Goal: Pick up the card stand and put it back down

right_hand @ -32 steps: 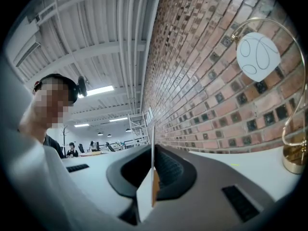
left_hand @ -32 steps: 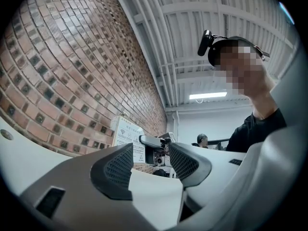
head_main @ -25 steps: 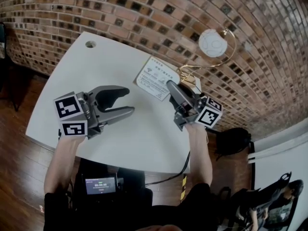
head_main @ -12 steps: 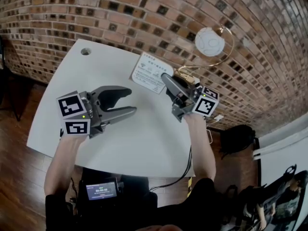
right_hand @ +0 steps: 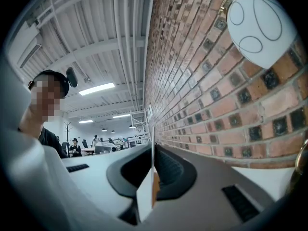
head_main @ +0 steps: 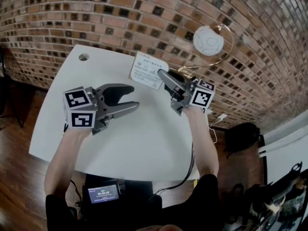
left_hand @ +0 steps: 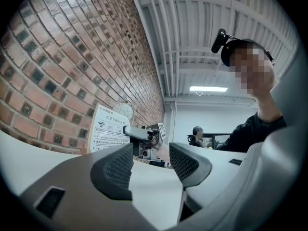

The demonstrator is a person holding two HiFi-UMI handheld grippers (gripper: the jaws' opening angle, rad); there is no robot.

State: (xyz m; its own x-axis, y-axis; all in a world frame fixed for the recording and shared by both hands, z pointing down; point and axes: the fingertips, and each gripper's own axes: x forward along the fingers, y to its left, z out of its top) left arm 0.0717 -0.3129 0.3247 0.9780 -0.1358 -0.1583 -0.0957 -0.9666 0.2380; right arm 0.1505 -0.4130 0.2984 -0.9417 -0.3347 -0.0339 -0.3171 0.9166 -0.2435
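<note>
The card stand (head_main: 148,70) is a white printed sign near the table's far side, by the brick wall. My right gripper (head_main: 161,75) is shut on its right edge. In the right gripper view the card stand (right_hand: 153,177) shows edge-on, pinched between the dark pads. Whether its foot touches the table I cannot tell. My left gripper (head_main: 131,97) hovers over the white table (head_main: 144,138) to the left of the card, open, with nothing between its jaws. The left gripper view looks past the left gripper (left_hand: 150,165) to the card stand (left_hand: 108,131) and the right gripper (left_hand: 141,136).
A lamp with a white globe (head_main: 208,40) on a gold arc stands at the table's far right corner, close behind the right gripper. A cable hole (head_main: 83,57) marks the far left corner. A black bag (head_main: 243,136) lies on the floor at right.
Both grippers have shifted across the table toward the brick wall. The card stand has travelled with the right gripper. The left jaws stay apart.
</note>
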